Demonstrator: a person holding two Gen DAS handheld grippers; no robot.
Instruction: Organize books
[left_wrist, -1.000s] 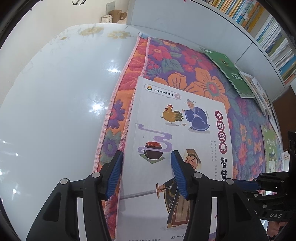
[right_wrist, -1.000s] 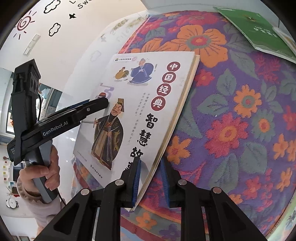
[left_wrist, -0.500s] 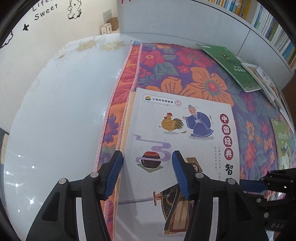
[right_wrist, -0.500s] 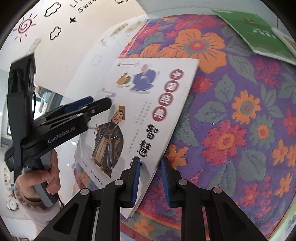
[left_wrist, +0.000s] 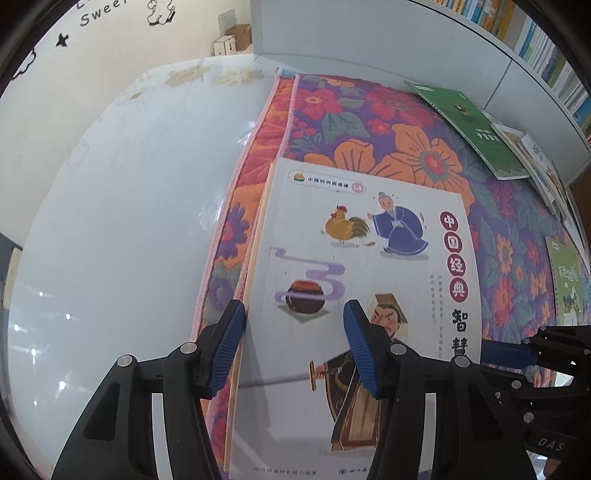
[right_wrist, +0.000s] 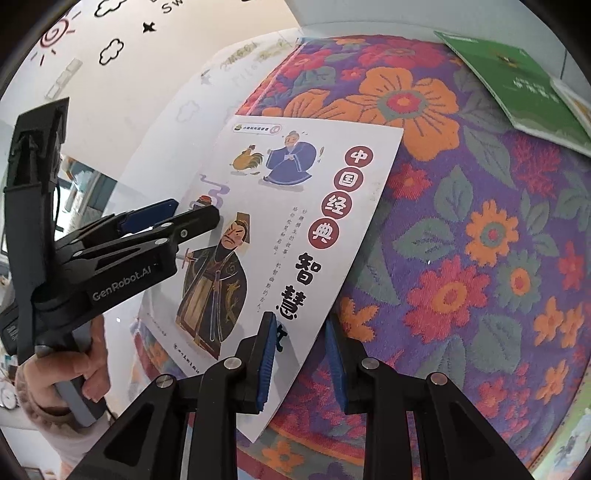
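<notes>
Lying flat on a flowery blanket (left_wrist: 424, 162) is a white picture book (left_wrist: 354, 266) with a rooster, an old man in a blue robe and a man with a sword on its cover. The blanket is purple with big orange and red flowers, and it ends beside a shiny white tabletop (left_wrist: 129, 221). The left gripper (left_wrist: 293, 350) hangs over the left side of the book, and its blue pads stand apart, one past the book's left edge and one over the cover, so it is let go and grabs nothing. A hand (right_wrist: 74, 369) holds its grey handle. The right gripper (right_wrist: 299, 354) is at the book's lower right edge. Its jaws have just been opening a little, and the edge of the book sits between the blue pads, which stand a bit apart and do not squeeze it. A green book (right_wrist: 517, 81) lies farther back on the blanket, well apart from the picture book. More books stand on a shelf (left_wrist: 535, 48) behind it.
</notes>
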